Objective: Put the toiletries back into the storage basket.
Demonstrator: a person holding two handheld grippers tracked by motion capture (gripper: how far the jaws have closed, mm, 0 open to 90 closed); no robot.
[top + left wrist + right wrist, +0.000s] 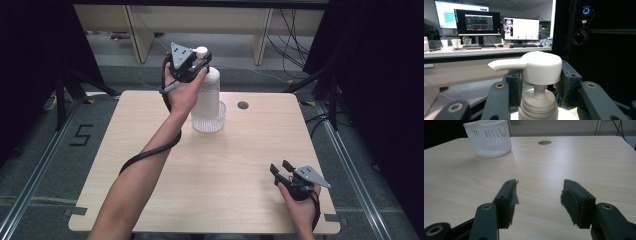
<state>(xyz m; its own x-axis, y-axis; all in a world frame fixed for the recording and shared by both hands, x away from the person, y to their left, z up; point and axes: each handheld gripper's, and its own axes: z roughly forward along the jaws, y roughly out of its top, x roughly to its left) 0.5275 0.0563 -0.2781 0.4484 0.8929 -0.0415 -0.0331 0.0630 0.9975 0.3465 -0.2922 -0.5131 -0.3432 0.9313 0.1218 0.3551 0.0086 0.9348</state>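
Left tool (pixel 537 87) apparently clamps pump bottle (pixel 208 95) neck above basket (pixel 216 122); right tool (pixel 537 202) gapes.

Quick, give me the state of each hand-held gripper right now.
Left hand-held gripper: closed around the neck of the white pump bottle, which is over the slotted white basket.
Right hand-held gripper: open, holding nothing, low over the table.

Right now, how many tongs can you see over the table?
2. The left tongs are at the far side, around the neck of the white pump bottle. The right tongs hang open near the table's near right corner.
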